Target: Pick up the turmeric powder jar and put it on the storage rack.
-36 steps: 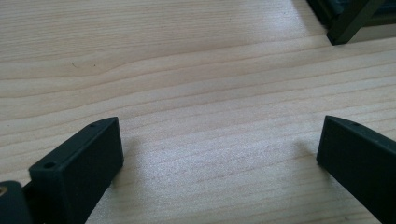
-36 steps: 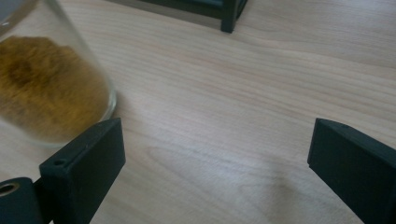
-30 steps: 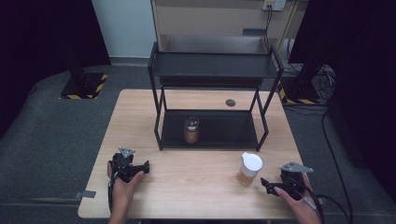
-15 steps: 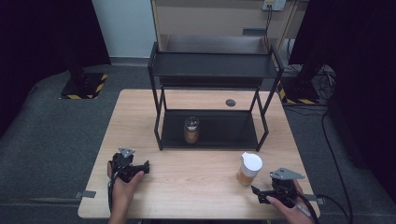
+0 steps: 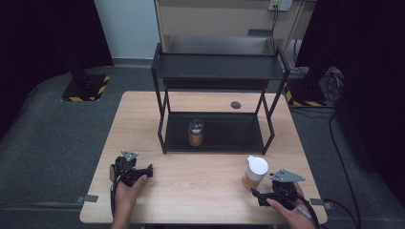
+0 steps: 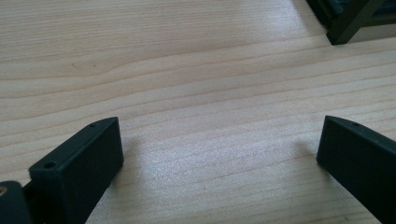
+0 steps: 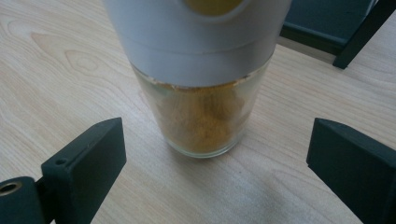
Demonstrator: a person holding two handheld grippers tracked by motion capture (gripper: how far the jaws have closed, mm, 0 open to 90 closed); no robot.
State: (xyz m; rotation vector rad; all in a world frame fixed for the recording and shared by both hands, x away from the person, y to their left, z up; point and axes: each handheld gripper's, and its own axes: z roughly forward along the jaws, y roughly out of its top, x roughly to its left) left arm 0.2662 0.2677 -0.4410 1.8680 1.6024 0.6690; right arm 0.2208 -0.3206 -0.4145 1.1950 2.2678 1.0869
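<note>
A glass jar with a white lid (image 5: pixel 254 171) and yellow-brown powder stands on the table at the front right. My right gripper (image 5: pixel 256 194) sits just in front of it, open; in the right gripper view the jar (image 7: pixel 205 93) stands a little beyond the jaws, centred between them and untouched. A second jar (image 5: pixel 196 133) with brown contents stands on the lower shelf of the black rack (image 5: pixel 217 71). My left gripper (image 5: pixel 149 169) rests open at the front left, and over bare wood in the left gripper view (image 6: pixel 219 149).
The black two-tier rack takes up the middle and back of the wooden table (image 5: pixel 200 210). A small dark round spot (image 5: pixel 235 104) lies on the table behind the rack. One rack foot (image 6: pixel 345 25) shows ahead of the left gripper.
My right gripper has shifted left and a bit toward the table's front edge, coming in line with the white-lidded jar. The left gripper and both jars have stayed put.
</note>
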